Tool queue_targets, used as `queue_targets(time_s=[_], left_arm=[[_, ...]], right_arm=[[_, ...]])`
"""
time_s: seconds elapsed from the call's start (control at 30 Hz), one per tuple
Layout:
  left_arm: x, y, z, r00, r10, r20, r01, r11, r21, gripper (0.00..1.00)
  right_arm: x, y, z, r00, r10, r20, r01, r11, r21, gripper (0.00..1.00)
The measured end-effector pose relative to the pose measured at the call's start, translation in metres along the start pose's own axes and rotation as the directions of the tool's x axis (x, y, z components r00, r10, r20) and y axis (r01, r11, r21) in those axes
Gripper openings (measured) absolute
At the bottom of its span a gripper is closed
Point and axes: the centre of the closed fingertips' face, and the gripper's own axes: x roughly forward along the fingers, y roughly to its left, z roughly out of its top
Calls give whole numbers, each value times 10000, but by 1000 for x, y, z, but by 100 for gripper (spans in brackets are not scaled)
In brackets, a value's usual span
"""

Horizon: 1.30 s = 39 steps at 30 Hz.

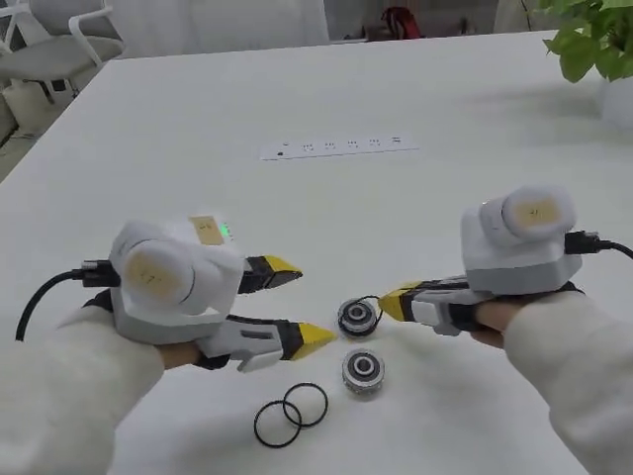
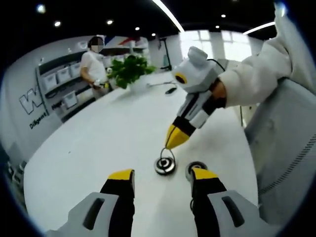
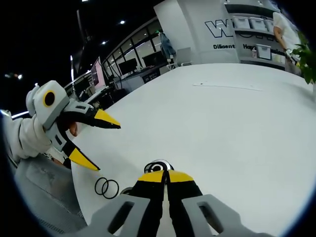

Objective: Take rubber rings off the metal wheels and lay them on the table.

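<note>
Rubber ring (image 2: 162,153) between right gripper (image 2: 169,143) jaws

Bright, even overhead light, soft shadows; gripper views bend at edges.

the table (image 1: 297,99) is white, the left gripper (image 1: 315,305) and right gripper (image 1: 388,299) are white with black jaws tipped yellow, the rings (image 1: 293,414) are black, the wheels (image 1: 357,317) silver with dark centres, the sleeves (image 1: 59,396) white and the plant (image 1: 593,40) green.
</note>
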Motion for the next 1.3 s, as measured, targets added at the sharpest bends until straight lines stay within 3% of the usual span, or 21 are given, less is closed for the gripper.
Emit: queue_targets(time_s=[0.4,0.73,0.97,1.13,1.3], left_arm=[[-33,-1,-10,9991,393,-141,-399,9981,-469,55],[-46,-5,-14,9989,430,-188,-443,9959,-789,58],[-52,-14,-34,9972,366,-650,-430,9942,-989,59],[-50,-12,-38,9964,390,-747,-469,9932,-1069,59],[-48,-15,-42,9963,251,-825,-339,9936,-1077,60]], right_arm=[[-15,-15,11,9976,-377,588,330,9964,779,0],[-22,-12,17,9955,-379,872,290,9944,1014,0],[-23,-3,23,9947,-163,1013,61,9949,1005,0],[-20,15,26,9951,327,931,-396,9965,734,0],[-17,24,26,9953,535,806,-575,9972,477,0]])
